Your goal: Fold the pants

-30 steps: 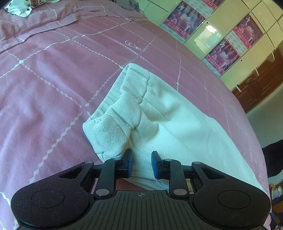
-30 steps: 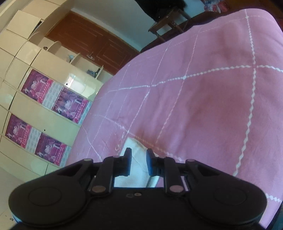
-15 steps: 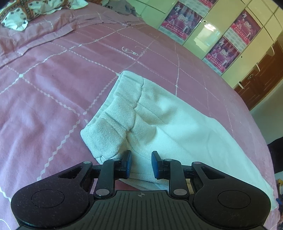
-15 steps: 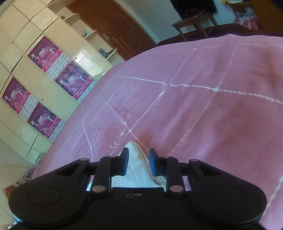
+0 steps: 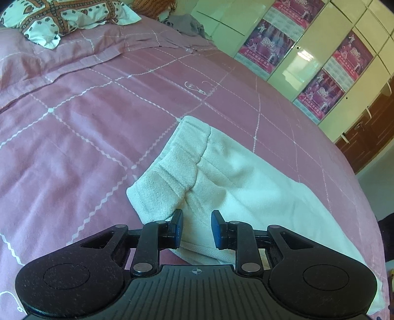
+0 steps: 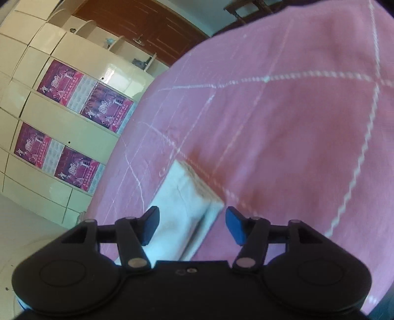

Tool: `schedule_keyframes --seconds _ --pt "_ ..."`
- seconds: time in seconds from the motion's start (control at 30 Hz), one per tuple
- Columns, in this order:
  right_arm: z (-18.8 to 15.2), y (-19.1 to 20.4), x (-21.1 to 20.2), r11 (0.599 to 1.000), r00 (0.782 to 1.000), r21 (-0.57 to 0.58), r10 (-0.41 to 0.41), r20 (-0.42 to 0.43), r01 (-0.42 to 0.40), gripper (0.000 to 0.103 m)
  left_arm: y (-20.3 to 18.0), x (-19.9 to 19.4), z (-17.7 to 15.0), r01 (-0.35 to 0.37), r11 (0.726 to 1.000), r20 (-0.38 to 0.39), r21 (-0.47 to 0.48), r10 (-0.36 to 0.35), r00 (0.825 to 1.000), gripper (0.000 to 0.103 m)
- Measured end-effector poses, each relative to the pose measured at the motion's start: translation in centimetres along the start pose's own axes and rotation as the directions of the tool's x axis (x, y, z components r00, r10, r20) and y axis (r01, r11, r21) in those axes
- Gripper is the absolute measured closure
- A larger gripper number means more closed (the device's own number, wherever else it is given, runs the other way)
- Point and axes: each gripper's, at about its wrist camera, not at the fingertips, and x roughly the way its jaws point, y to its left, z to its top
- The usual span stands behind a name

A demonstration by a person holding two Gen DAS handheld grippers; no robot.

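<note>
The white pants lie folded on the pink bedspread, with the ribbed waistband bunched at the left. My left gripper is open a small gap, just above the pants' near edge, holding nothing. In the right wrist view, a corner of the white pants shows between the fingers. My right gripper is wide open above that corner and holds nothing.
A patterned pillow and grey clothing lie at the head of the bed. Cream wardrobes with purple posters stand along the bed's far side, also seen in the right wrist view. A brown wooden door is behind.
My right gripper has opened from a narrow gap to wide and swung its view over the pants corner. My left gripper has pulled back slightly from the pants, its gap unchanged.
</note>
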Motion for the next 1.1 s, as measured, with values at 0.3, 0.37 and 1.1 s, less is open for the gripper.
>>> schedule_keyframes --seconds 0.3,0.37,1.1 --pt "-0.8 1.9 6.4 0.997 0.993 -0.027 0.063 -0.102 -0.066 0.096 -2.2 1.7 -0.5 -0.027 0.994 -0.052 0.109 0.033 0.998 0.069" --pt "-0.7 4.1 4.6 0.99 0.996 -0.114 0.078 -0.034 -0.082 0.097 -2.4 1.5 -0.4 -0.099 0.981 -0.043 0.166 0.108 0.993 0.097" --pt "-4.4 14.6 4.9 0.803 0.996 -0.589 -0.053 0.071 0.085 0.081 -13.5 1.5 0.7 0.064 0.935 0.054 0.348 -0.088 0.995 0.098"
